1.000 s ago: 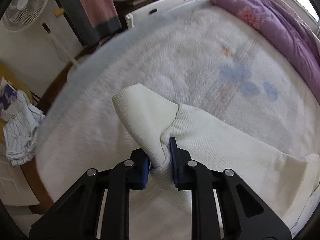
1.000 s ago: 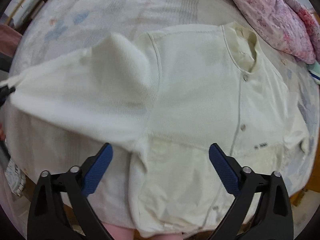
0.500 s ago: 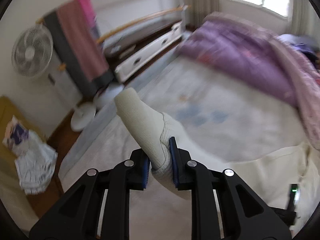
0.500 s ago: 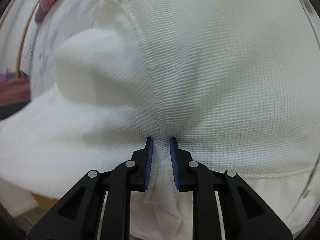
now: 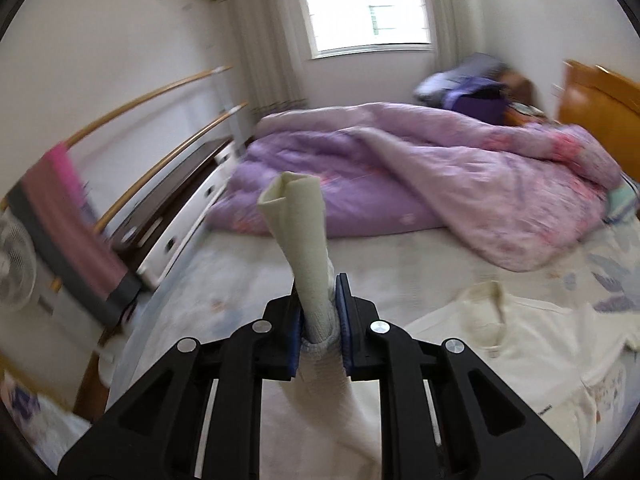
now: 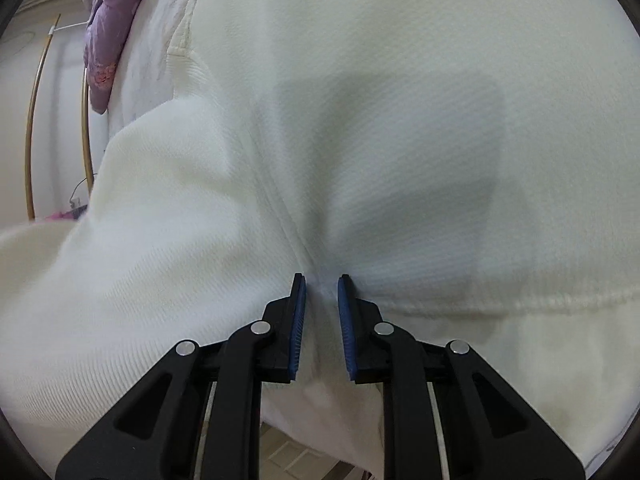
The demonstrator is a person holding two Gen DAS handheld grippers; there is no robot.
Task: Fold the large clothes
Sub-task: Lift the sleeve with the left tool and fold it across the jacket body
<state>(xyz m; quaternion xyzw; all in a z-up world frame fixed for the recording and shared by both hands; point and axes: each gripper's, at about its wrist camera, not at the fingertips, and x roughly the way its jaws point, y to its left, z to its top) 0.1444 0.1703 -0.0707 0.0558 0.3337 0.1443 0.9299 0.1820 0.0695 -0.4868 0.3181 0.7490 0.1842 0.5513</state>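
The left gripper (image 5: 320,312) is clamping the sleeve (image 5: 298,216) of a cream cardigan (image 5: 516,344), the cuff standing upright above its pads. A second ago this camera was looking down on the bed (image 5: 240,280) with the sleeve stretched out sideways; now it is taking in the window (image 5: 366,4), so the gripper is being lifted and tilted up, carrying the sleeve toward the cardigan's body. The right gripper (image 6: 320,308), wide open above the cardigan a second ago, is now pinching a ridge of fabric along the shoulder seam (image 6: 280,208), its jaws nearly together with cloth bunched between them. Judged from these changes, a sleeve fold is under way: the right is pinning the fold line while the left is bringing the sleeve across.

The left view is showing the setting: the cardigan is lying face up near the bed's front right corner, collar toward the purple quilt (image 5: 420,188) heaped along the far edge, with a fan (image 5: 14,264) and a rail with a pink towel (image 5: 68,216) off the left edge. The right view is filled almost wholly by knit, with the quilt in its top left corner; it alone is showing the pinch point, though blur is leaving it uncertain how many layers are being held.
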